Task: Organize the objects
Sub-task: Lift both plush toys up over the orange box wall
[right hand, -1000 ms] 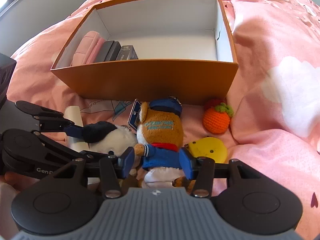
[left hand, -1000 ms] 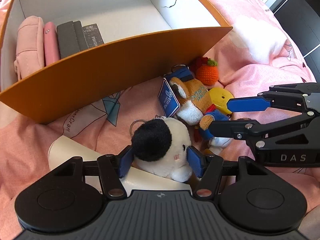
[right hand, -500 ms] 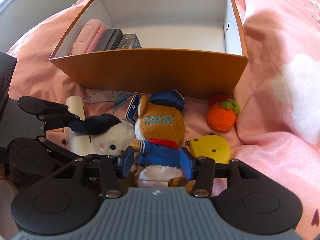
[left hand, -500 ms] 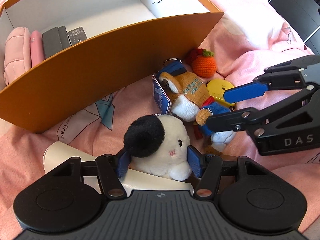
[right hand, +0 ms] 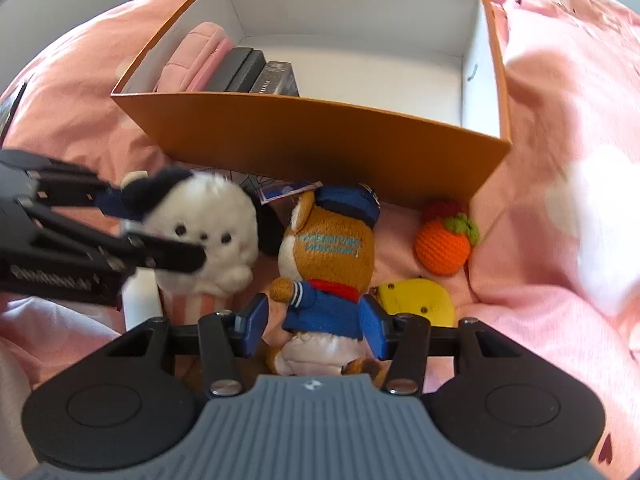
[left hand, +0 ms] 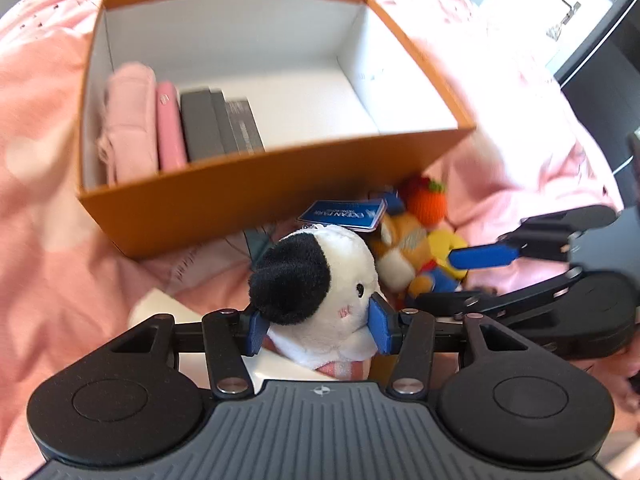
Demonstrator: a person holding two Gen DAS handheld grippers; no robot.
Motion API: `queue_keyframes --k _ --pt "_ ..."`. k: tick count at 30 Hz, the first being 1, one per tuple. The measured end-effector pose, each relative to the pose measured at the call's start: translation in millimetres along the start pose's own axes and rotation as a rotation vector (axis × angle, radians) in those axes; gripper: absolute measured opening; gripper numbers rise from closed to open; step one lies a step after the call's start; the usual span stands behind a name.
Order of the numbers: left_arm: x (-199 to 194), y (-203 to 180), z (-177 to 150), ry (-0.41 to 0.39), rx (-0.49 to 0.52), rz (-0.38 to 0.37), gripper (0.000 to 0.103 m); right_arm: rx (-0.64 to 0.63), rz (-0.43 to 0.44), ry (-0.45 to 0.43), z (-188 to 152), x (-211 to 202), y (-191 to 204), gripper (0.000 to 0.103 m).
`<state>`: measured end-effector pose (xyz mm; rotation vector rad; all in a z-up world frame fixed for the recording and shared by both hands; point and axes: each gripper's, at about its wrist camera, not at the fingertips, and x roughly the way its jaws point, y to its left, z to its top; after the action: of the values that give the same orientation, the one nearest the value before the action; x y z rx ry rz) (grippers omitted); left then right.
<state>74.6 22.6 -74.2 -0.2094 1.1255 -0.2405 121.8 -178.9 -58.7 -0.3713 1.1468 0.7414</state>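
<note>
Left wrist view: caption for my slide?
Left gripper closing on black-and-white plush, orange box ahead.

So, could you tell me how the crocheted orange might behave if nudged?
The crocheted orange looks round, so it would probably roll a little. The soft blanket folds around it should stop it quickly. Being yarn, it likely squashes rather than breaks.

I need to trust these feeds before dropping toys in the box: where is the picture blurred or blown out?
Left wrist view: box and bedding smeared by motion blur, window corner at upper right blown out, white plush sharp. Right wrist view: white plush and left gripper blurred, bear plush sharp, a white patch on the bedding at right washed out.
</note>
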Motion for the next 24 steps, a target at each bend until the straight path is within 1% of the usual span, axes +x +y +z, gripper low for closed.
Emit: queue_keyframes --k 5,10,12,16,17,19,24 --pt "-11.8 0.5 7.9 -0.032 -0.021 -0.005 0.058 -0.003 -0.023 0.017 12.0 14.4 9.4 0.053" --pt "-16.1 0.5 12.7 -0.045 -0.025 -0.003 0.058 -0.040 -0.118 0.028 18.4 31.3 17.6 0.053" --pt "-16.6 -0.4 13.9 -0.047 -0.024 -0.001 0.058 -0.055 -0.138 0.031 18.6 36.4 19.5 0.054" --pt "-19.7 -1.4 15.3 -0.055 -0.021 0.001 0.058 -0.042 -0.135 0.031 16.4 40.4 18.2 0.053" --pt "-20.6 -1.8 15.2 -0.059 -0.020 0.000 0.058 -0.033 -0.131 0.029 15.8 40.2 16.9 0.052" --pt "-23.0 -2.4 16.3 -0.062 -0.020 0.001 0.058 -0.017 -0.122 0.019 14.4 37.2 15.4 0.047" --pt "-31.2 -3.4 18.0 -0.064 -0.024 -0.009 0.058 -0.004 -0.109 -0.019 10.6 20.7 14.7 0.043"
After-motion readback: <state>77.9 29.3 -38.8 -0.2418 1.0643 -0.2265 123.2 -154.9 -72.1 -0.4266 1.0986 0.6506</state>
